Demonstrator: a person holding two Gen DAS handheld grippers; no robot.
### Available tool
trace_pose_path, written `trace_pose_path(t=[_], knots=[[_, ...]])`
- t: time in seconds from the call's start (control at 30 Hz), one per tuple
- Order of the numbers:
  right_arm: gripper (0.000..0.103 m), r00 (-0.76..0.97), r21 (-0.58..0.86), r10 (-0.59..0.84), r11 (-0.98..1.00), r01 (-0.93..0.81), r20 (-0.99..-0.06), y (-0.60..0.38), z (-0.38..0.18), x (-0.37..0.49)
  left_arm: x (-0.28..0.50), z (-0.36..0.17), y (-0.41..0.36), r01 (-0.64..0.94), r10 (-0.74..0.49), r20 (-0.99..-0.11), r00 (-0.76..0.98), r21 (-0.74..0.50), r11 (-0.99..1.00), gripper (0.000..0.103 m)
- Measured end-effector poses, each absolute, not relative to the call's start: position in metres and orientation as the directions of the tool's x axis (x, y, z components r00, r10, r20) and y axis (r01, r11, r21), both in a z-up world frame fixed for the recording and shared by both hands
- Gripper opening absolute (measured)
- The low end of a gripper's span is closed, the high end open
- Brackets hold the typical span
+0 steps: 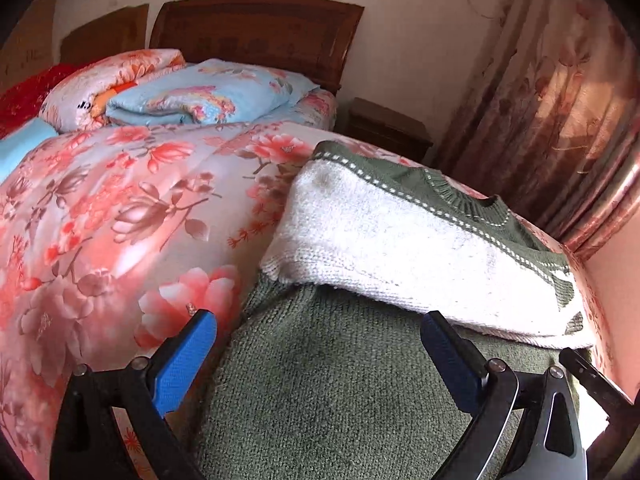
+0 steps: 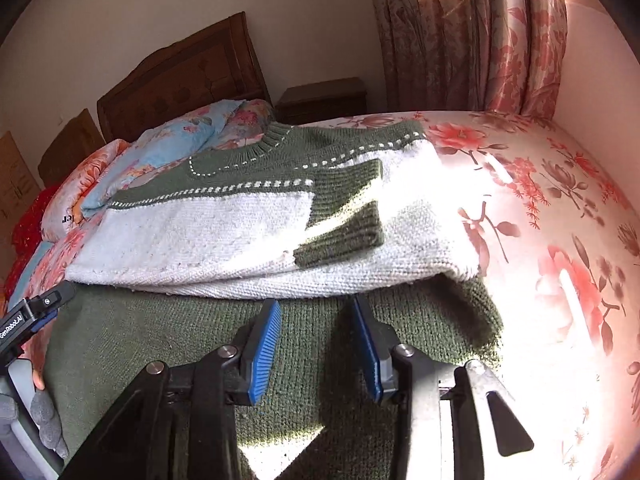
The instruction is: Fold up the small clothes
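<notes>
Knitwear is spread on the floral bedspread (image 2: 560, 208): the sweater (image 2: 248, 216) lies crosswise, sleeves folded in, its green hem part directly beneath both grippers. The left gripper (image 1: 320, 344) is held wide open, the right gripper (image 2: 316, 344) part open; neither is nearer.

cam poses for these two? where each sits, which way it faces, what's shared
Left wrist: on the left claw, low over the sweater's green hem, facing the headboard; both blue pads spread wide, and the right claw's tip shows.
Right wrist: on the right claw, over the same hem, facing the curtain and nightstand; its pads show, plus the left claw and a gloved hand.
Shared: sweater, floral bedspread, headboard, blue quilt.
</notes>
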State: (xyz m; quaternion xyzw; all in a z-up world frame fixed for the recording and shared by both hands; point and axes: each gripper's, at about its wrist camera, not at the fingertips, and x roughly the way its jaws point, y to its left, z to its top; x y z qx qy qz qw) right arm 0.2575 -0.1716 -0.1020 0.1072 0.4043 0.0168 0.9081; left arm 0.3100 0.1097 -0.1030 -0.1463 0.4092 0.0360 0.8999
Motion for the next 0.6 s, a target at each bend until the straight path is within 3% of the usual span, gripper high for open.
trace_pose_path(t=[0.07,0.27,0.6], knots=[[0.039,0.674,0.237,0.139,0.97,0.055,-0.726,-0.176,-0.105,0.259,0.314,-0.108,0.107,-0.192,-0.041,-0.777,0.628,-0.206,0.959,0.103],[0.039,0.679,0.246,0.146,0.968,0.052,-0.72,-0.175,-0.105,0.256,0.292,-0.096,0.102,-0.169,-0.017,-0.715,0.699,-0.188,0.967,0.103],[0.039,0.678,0.243,0.144,0.969,0.052,-0.721,-0.174,-0.103,0.255,0.296,-0.096,0.106,-0.18,-0.021,-0.724,0.689,-0.2,0.963,0.103]])
